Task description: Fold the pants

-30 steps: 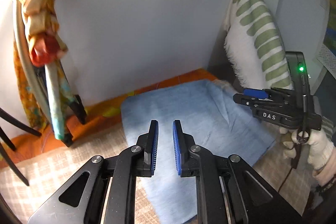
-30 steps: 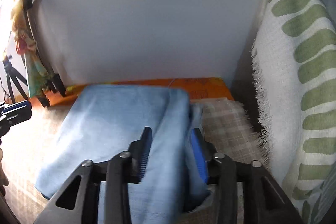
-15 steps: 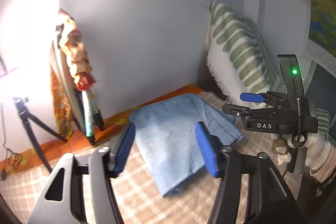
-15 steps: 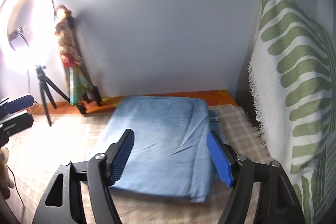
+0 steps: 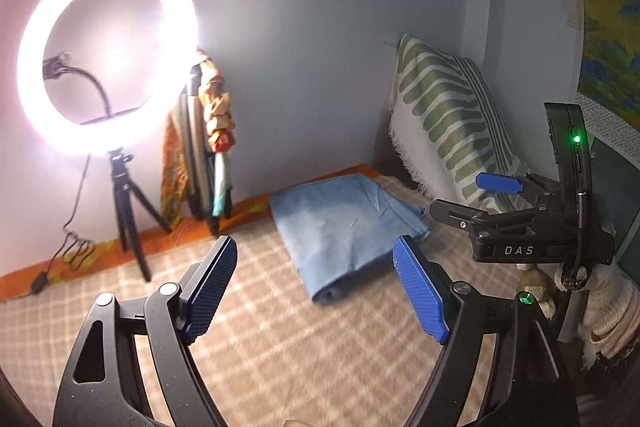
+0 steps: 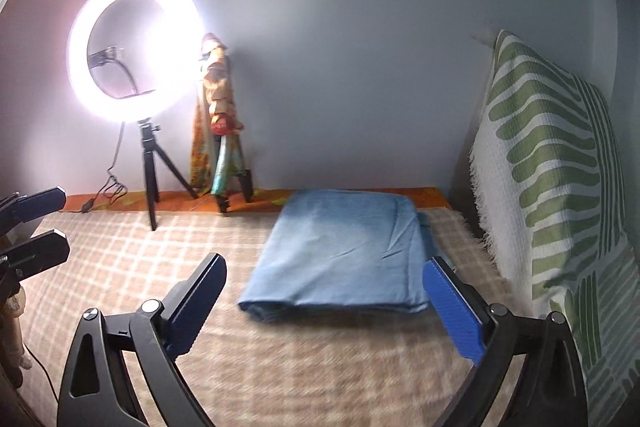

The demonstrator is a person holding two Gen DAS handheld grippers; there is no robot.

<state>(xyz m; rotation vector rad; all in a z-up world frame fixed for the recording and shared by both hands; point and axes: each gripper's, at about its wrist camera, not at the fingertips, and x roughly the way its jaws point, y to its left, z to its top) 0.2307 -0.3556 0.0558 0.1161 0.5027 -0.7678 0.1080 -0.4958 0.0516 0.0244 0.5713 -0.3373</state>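
Since the earlier frames both grippers have drawn back and up from the folded pants (image 6: 340, 251); the ring light (image 5: 108, 55), then cut off or out of frame, now shows whole on its tripod (image 5: 128, 211).

Left gripper (image 5: 316, 291): a second ago its fingers (image 5: 212, 287) stood nearly together over the blue cloth; the jaws have just been opening and now stand released, nothing between them. Only the checked bed cover (image 5: 256, 347) lies under the gap. The pants lie ahead of the fingers and slightly right, well clear of both tips.

Right gripper (image 6: 324, 307): a second ago its fingers (image 6: 452, 311) were clenched on a bunched edge of the pants. The jaws have just been opening and now stand wide, the cloth let go. The pants lie flat as a folded rectangle just beyond the fingertips, centred on the gap, the far edge near the orange border at the wall.

Both grippers tilt moderately downward. In the left view a gloved hand (image 5: 600, 291) holds the right gripper, level with the left. A green-striped cushion (image 6: 552, 163) stands right of the pants.
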